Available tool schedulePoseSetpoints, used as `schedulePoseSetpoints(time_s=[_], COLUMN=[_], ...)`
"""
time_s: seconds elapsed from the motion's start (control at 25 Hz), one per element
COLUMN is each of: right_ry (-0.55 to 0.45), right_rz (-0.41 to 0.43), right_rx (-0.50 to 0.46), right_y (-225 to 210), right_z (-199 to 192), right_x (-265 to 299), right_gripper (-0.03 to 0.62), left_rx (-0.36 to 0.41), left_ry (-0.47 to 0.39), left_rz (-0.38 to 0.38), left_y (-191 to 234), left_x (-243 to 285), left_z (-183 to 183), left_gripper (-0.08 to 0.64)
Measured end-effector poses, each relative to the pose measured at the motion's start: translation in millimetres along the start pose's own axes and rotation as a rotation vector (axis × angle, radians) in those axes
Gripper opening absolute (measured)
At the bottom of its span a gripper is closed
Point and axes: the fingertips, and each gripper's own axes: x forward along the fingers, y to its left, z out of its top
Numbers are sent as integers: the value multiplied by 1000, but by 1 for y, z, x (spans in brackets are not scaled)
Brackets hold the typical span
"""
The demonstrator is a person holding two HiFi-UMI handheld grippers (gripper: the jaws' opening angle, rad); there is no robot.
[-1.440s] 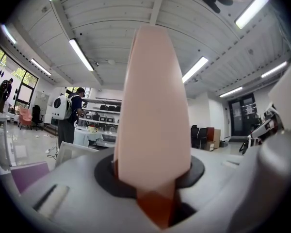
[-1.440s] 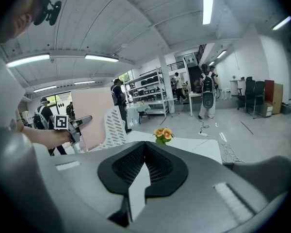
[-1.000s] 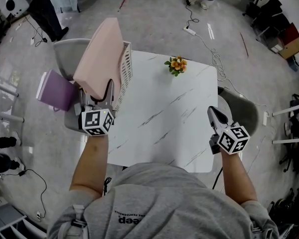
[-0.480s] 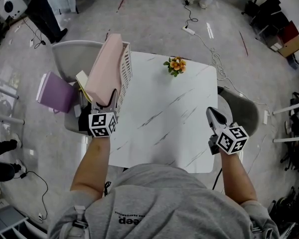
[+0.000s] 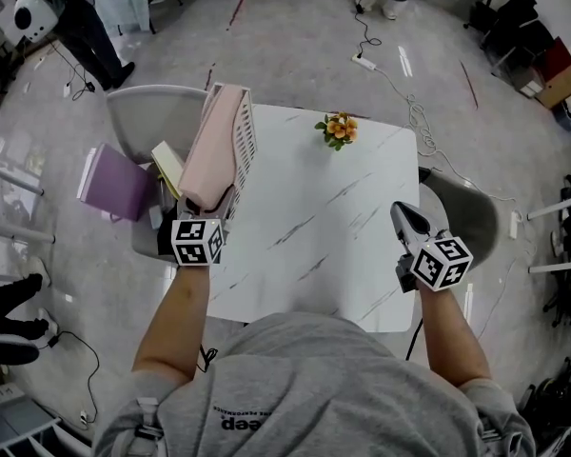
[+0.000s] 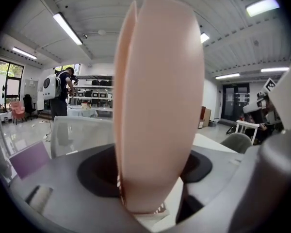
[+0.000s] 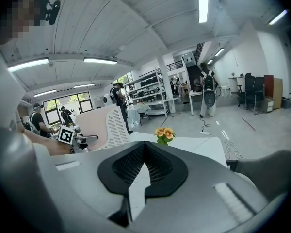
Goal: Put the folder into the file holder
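At the left edge of the white marble-patterned tabletop (image 5: 314,227) stands a white perforated plastic file holder (image 5: 245,136), and the pale pink flat folder (image 5: 214,150) sits upright on its edge inside it, its top leaning slightly toward the grey chair (image 5: 157,112) beside the tabletop. The left tool (image 5: 207,208) is at the folder's near end. Its jaws have just been opening and now stand wide, with the folder (image 6: 157,106) between them but no longer pinched. The right tool (image 5: 403,215) hovers over the tabletop's right edge, well apart from the holder, with its jaws together and nothing between them. A small bunch of orange flowers (image 5: 338,128) stands near the far edge of the tabletop. A purple flat folder (image 5: 116,184) lies on the chair beside the holder.
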Motion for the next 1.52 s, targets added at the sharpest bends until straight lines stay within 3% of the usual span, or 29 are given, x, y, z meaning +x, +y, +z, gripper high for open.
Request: schedulePoseSetpoints(time_s=[0.56,0.76,1.0,1.16,1.36,1.52], right_ry=[-44,-71,-111,-137,-171,-189], right_rz=[33,41,36,19,-9,-26], right_rx=[-18,-30,-44,-48,-49,-55], right_y=[11,15,15,11,4,0], right_z=[21,31,43,49,60,64], right_x=[-7,-15,-34,-51,-72,-82], right_gripper=[4,3,3,3,3,3], left_rx=[-136,-196,-171,-130,-157,-158], left_ry=[81,64,-31,-94,-145,-136], left_rz=[-5,-153,-360,-437,-520,-538], left_y=[-35,-87,-145,-174,-204,-213], left_x=[-87,-91,-75,-63,-55,-52], left_z=[-21,-2,53,91,123,125], left_gripper=[362,353,217,138,60,58])
